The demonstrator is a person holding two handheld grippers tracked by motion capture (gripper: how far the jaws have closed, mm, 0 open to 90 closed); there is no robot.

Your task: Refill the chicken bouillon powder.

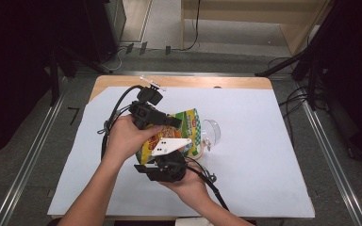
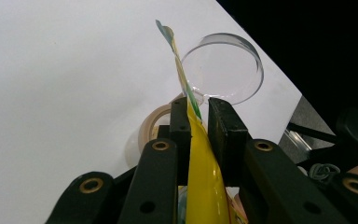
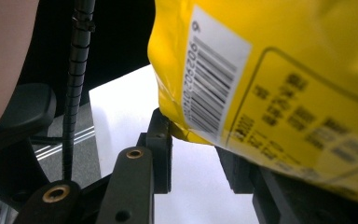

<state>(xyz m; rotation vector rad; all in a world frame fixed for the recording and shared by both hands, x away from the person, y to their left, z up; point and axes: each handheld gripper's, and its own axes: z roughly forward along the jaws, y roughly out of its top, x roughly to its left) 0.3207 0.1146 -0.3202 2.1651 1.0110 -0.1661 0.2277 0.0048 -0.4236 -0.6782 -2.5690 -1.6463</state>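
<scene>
- A yellow snack bag (image 1: 181,134) is held above the middle of the tabletop (image 1: 264,155), between the two tools, clear of the white sheet that covers it.
- Left tool (image 1: 169,121): seen in the high view at the bag's upper left edge, gripped by the left hand (image 1: 125,136). In the left gripper view the bag's thin edge (image 2: 200,154) is pinched between the two black jaws; the foil runs up out of them and twists to a green-blue tip.
- Right tool (image 1: 167,170): seen in the high view under the bag's lower end, carried by the right hand (image 1: 191,186), grey three-cornered plate on top. In the right gripper view the bag's back face with a barcode (image 3: 214,84) lies over the jaws, the lower corner sitting between them. The left jaw is seen just beside the corner; the right jaw is mostly covered by the bag. Whether the pads press on the bag cannot be told.
- A clear round glass dish (image 1: 211,132) is seen just right of the bag on the sheet; in the left gripper view it (image 2: 223,70) lies beyond the jaws, behind the bag's edge.
- A roll of tape (image 2: 151,128) is seen on the sheet near the dish, partly hidden by the left jaw.
- Black cables trail from both tools.
</scene>
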